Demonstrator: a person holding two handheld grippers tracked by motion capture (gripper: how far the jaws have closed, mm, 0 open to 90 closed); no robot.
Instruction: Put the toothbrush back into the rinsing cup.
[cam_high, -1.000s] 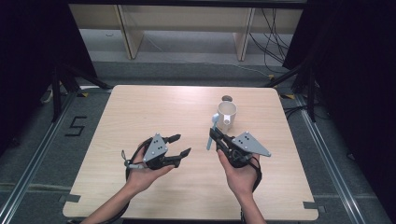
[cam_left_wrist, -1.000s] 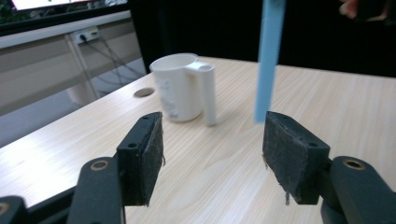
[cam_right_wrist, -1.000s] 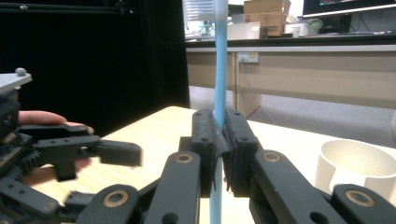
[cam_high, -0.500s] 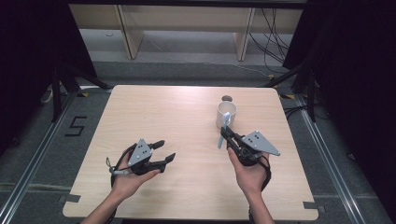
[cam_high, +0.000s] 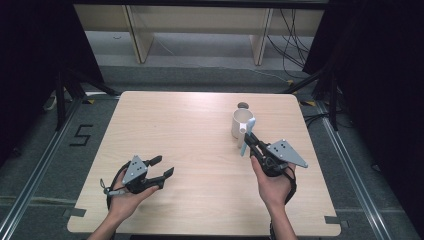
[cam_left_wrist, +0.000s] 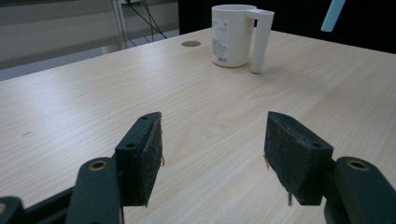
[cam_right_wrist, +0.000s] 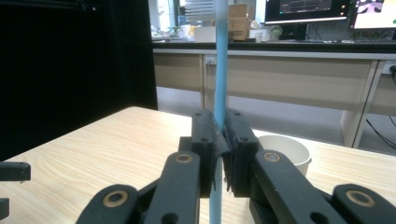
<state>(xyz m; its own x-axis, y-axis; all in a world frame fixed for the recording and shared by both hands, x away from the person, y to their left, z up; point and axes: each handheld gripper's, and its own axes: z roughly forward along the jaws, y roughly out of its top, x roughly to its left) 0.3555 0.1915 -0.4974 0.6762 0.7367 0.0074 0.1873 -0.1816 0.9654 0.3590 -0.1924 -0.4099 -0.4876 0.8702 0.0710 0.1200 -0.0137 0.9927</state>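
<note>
So compared to a second ago, the left gripper (cam_high: 161, 171) has pulled back toward the near-left part of the table (cam_high: 190, 130) and sits lower in the person's left hand (cam_high: 125, 197), jaws spread wide apart with nothing between them; in the left gripper view the two pads (cam_left_wrist: 147, 154) frame bare wood. The white mug (cam_high: 242, 123) hasn't budged, upright on the far right side, handle toward the person. The right gripper (cam_high: 248, 140) has drifted right and a bit nearer, and its jaws are squeezed tight on a thin light-blue stick (cam_high: 246, 135), probably a straw or a stirrer, can't really tell which. In the high view the stick crosses in front of the mug's handle, so whether it touches the mug is hard to say. The right gripper view cuts the stick (cam_right_wrist: 219, 60) off at top and bottom, and just the mug's rim (cam_right_wrist: 285, 147) peeks out behind the jaws. A small dark round spot (cam_high: 243, 105) sits on the table beyond the mug.
</note>
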